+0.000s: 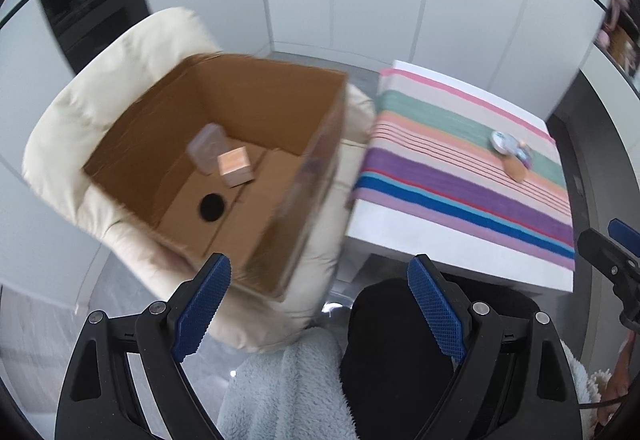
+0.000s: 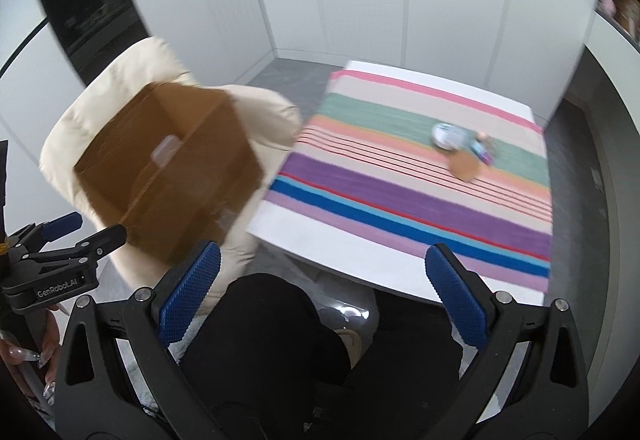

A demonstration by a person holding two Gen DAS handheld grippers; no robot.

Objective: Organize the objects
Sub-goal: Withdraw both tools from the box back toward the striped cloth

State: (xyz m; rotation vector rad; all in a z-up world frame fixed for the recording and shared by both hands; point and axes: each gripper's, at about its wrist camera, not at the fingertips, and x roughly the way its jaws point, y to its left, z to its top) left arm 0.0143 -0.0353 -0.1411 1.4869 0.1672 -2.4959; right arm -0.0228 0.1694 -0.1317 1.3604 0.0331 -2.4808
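On the far right part of the striped cloth (image 2: 420, 192) lies a small cluster of objects (image 2: 464, 148), the things which are left to organize. It has a round tin with a pale lid (image 2: 446, 135), a flat round cork-coloured disc (image 2: 464, 163) and one or two small colourful items (image 2: 482, 150) which are too blurred to name. They touch or nearly touch each other. I judge all of them light and rigid. The tin probably is smooth and a little slippery, so it is best taken across its sides. The disc is thin and lies flat, so it must be taken at its edge, and this may be difficult on the soft cloth. The small items are easy to knock away when a neighbour is lifted.

The cloth covers a white counter (image 2: 304, 244). Just beside the counter, to the left, a cardboard box (image 1: 224, 168) stands open on a cream armchair (image 1: 68, 128). Inside it, in the left wrist view, I see a small pinkish cube box (image 1: 236, 166), a translucent plastic case (image 1: 208, 146) leaning behind it, and a round black thing (image 1: 212, 207) on the bottom, either a hole or a dark object. There is much free room in it.

The left gripper (image 1: 318, 304) has its jaws wide and nothing between them. The right gripper (image 2: 322, 298) is the same, wide and empty. Both are well apart from the cluster, above the person's dark-clothed legs (image 2: 304, 340).
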